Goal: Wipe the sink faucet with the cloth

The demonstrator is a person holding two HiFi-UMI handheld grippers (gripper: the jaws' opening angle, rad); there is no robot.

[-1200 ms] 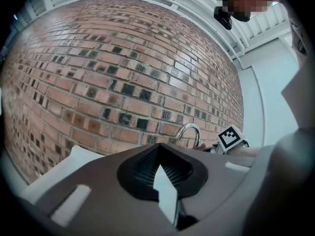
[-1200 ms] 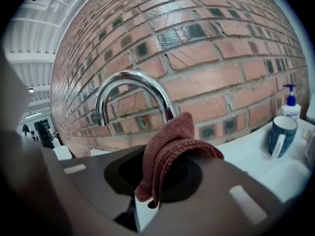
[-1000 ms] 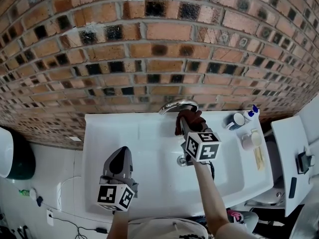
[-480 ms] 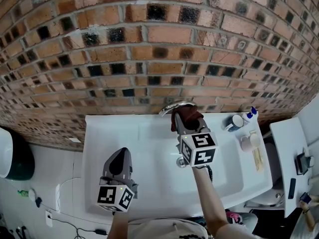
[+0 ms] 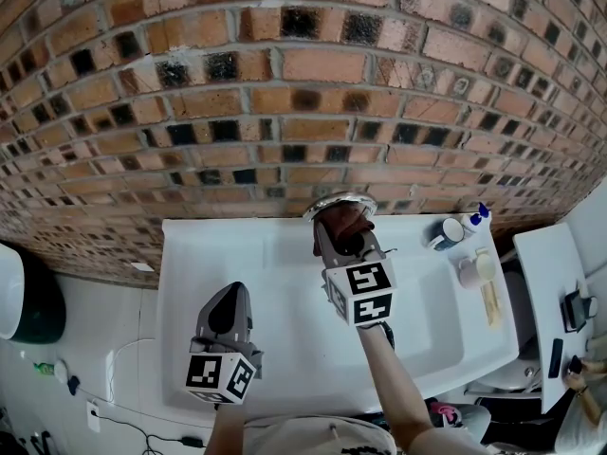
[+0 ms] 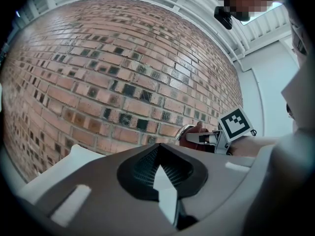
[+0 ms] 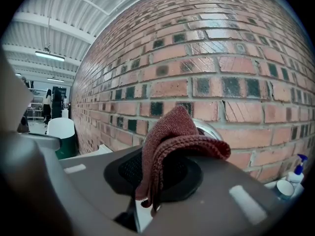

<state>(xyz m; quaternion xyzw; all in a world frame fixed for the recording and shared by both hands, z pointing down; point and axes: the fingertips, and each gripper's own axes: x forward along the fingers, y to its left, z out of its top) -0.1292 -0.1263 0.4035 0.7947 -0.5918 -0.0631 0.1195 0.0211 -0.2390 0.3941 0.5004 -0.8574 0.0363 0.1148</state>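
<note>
In the head view, the faucet (image 5: 338, 200) at the back rim of the sink (image 5: 190, 254) lies straight ahead of our right hand-held gripper (image 5: 341, 242). Its cloth (image 5: 349, 224) seems to touch the spout, and our left hand-held gripper (image 5: 228, 303) hangs well apart. The left gripper view shows our left jaws pressed together on nothing. In the right gripper view we clamp the folded cloth (image 7: 172, 136), with the faucet (image 7: 210, 130) just behind it.

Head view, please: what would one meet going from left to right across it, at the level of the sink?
green bin → left gripper → right gripper shut on the cloth → cup → pump bottle
</note>
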